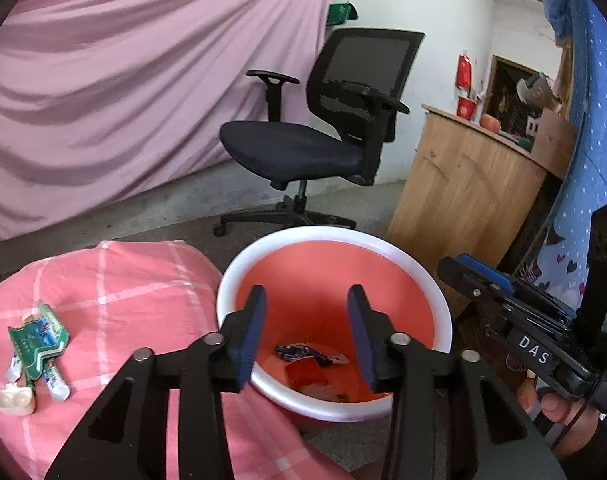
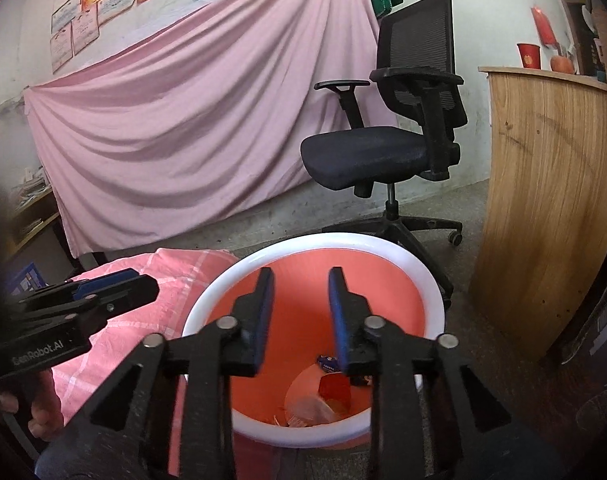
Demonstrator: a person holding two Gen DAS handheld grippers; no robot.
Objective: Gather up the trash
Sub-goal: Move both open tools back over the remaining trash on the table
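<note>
Left gripper (image 1: pixel 307 322): jaws parted, empty, above the bin.
Toothpaste tubes (image 1: pixel 39 354): on pink checked cloth (image 1: pixel 143 280), left of bin.
Bin (image 1: pixel 443 312): wrappers (image 1: pixel 303 352) at bottom.
Right gripper (image 2: pixel 299 312): jaws parted, empty, over bin.

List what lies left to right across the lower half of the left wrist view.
Crumpled green packet on the pink checked cloth → white-rimmed orange bin → right gripper.

Black mesh office chair (image 1: pixel 323 128) before draped pink sheet (image 1: pixel 135 92); curved wooden counter (image 1: pixel 463 196) carrying a red cup (image 2: pixel 528 55).
</note>
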